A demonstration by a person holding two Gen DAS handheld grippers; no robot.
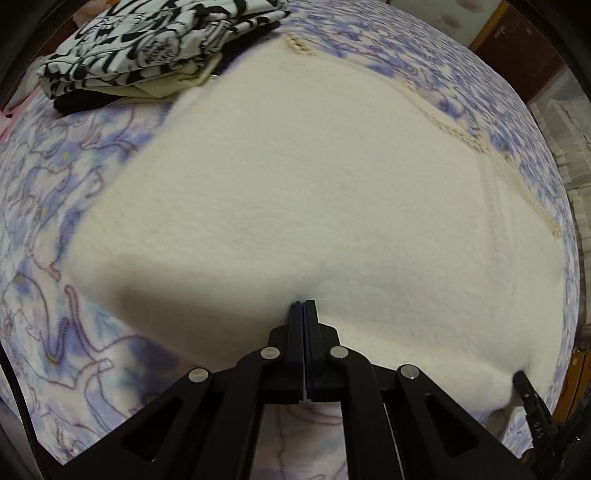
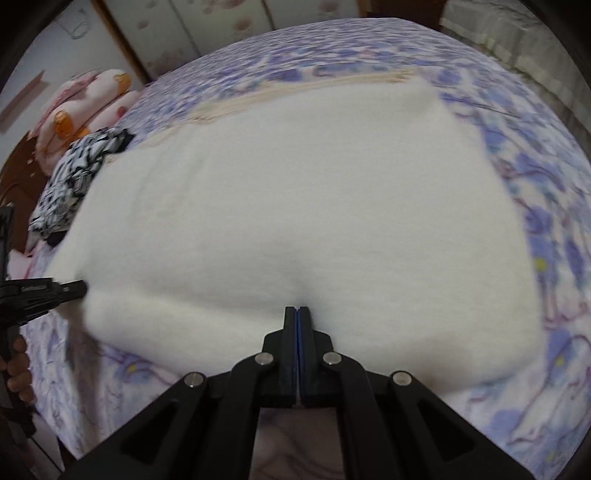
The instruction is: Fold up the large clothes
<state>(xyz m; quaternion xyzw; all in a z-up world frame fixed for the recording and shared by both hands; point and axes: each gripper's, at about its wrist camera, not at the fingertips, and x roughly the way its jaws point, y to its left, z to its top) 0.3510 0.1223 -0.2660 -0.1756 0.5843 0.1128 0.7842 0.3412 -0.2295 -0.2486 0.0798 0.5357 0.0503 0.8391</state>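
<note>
A large, fluffy cream-white garment [image 1: 295,192] lies spread on a bed, with a beige lace trim along its far edge. My left gripper [image 1: 303,303] is shut on the garment's near edge, which puckers at the pads. In the right wrist view the same garment [image 2: 295,206] fills the middle, and my right gripper [image 2: 297,308] is likewise shut on its near edge. The right gripper's tip [image 1: 524,380] shows at the lower right of the left view. At the left edge of the right view, the left gripper [image 2: 74,287] bites the cloth, held by a hand [image 2: 16,363].
The bed carries a blue and lilac floral sheet [image 1: 55,206]. A folded stack of black-and-white patterned clothes [image 1: 147,48] sits at the far left corner. Pink and orange bedding [image 2: 85,99] lies beyond it. Wooden furniture [image 1: 517,44] and cupboard doors [image 2: 207,22] stand behind the bed.
</note>
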